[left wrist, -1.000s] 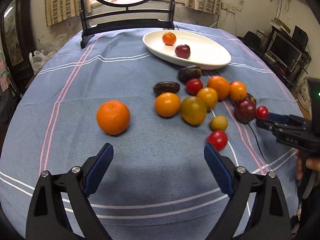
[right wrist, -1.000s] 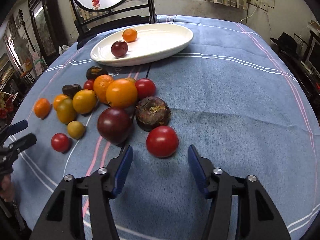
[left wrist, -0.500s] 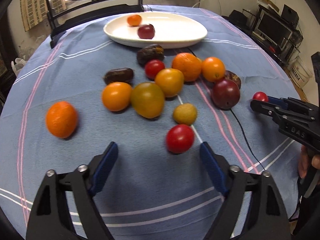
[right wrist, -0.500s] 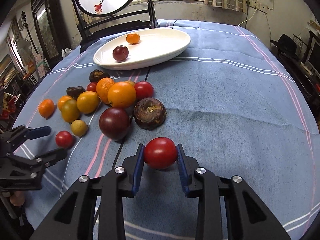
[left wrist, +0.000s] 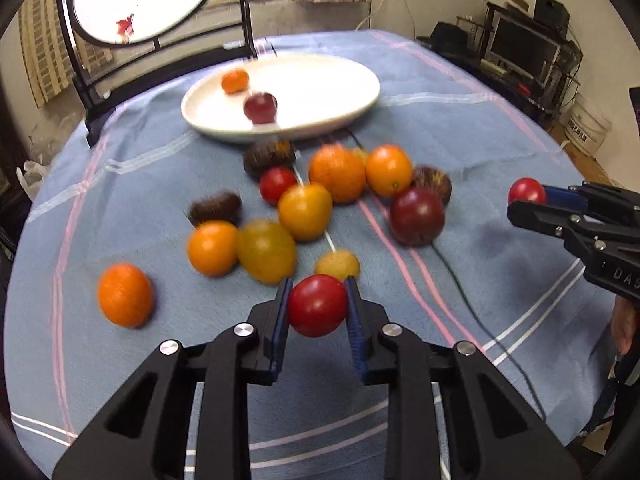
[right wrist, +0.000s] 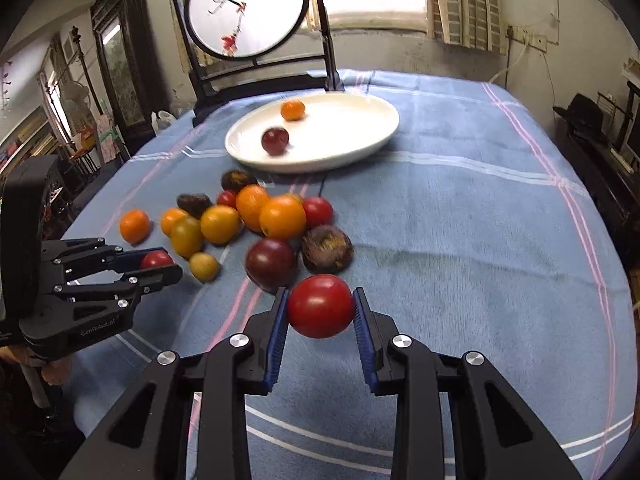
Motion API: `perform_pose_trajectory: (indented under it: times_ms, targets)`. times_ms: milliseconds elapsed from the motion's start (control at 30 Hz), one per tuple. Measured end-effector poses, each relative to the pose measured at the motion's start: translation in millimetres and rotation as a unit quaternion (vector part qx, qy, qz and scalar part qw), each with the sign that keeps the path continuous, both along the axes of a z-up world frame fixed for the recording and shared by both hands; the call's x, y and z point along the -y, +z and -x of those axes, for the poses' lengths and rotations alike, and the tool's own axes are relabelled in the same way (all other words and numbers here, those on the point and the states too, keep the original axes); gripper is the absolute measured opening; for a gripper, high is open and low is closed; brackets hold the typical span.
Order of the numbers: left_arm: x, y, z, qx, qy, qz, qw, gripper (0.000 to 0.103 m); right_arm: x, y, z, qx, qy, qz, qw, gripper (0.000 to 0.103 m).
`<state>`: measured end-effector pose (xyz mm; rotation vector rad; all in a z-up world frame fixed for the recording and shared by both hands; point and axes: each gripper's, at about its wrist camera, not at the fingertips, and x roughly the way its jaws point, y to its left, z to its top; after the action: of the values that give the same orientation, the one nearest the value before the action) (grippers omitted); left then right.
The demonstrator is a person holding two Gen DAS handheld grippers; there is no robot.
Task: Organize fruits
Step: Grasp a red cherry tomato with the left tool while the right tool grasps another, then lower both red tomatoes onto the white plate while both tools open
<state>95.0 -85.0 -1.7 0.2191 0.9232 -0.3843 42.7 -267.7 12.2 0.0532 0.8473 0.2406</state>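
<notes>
My left gripper (left wrist: pixel 318 308) is shut on a small red tomato (left wrist: pixel 317 305) and holds it above the blue cloth. My right gripper (right wrist: pixel 320 308) is shut on a larger red tomato (right wrist: pixel 320 306), also lifted. Each gripper shows in the other's view: the right gripper (left wrist: pixel 532 200) at the right, the left gripper (right wrist: pixel 158 264) at the left. A white oval plate (left wrist: pixel 340 96) (right wrist: pixel 360 128) at the back holds an orange fruit (left wrist: pixel 235 81) and a dark red fruit (left wrist: pixel 260 107). A heap of orange, yellow, red and dark fruits (left wrist: pixel 320 196) (right wrist: pixel 260 220) lies in front of it.
A lone orange (left wrist: pixel 125 294) lies left of the heap. A thin black cable (left wrist: pixel 460 280) runs across the cloth. A dark wooden stand with a round painted screen (right wrist: pixel 248 12) stands behind the plate. Shelves and furniture surround the round table.
My left gripper moved forward and closed on the small red tomato, then raised it. My right gripper has lifted its tomato off the cloth.
</notes>
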Motion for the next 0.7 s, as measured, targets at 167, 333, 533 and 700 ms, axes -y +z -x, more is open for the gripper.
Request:
perform_pose_trajectory:
  times_ms: [167, 333, 533, 700]
  targets:
    - [-8.5, 45.6, -27.5, 0.045, 0.014, 0.019, 0.9987, 0.026, -12.4, 38.7, -18.2, 0.051, 0.024, 0.005, 0.998, 0.032]
    - [-8.0, 72.7, -69.0, 0.086, 0.025, 0.028, 0.9956, 0.026, -28.3, 59.3, -63.1, 0.079, 0.038, 0.017, 0.996, 0.032]
    - [-5.7, 51.7, -143.1, 0.068, 0.067, 0.016, 0.9953, 0.026, -46.7, 32.6, -141.6, 0.034, 0.034, 0.023, 0.999, 0.032]
    - [-9.4, 20.2, -194.2, 0.025, 0.097, 0.017, 0.9948, 0.026, -54.0, -3.6, -181.5, -0.012, 0.026, 0.020, 0.999, 0.032]
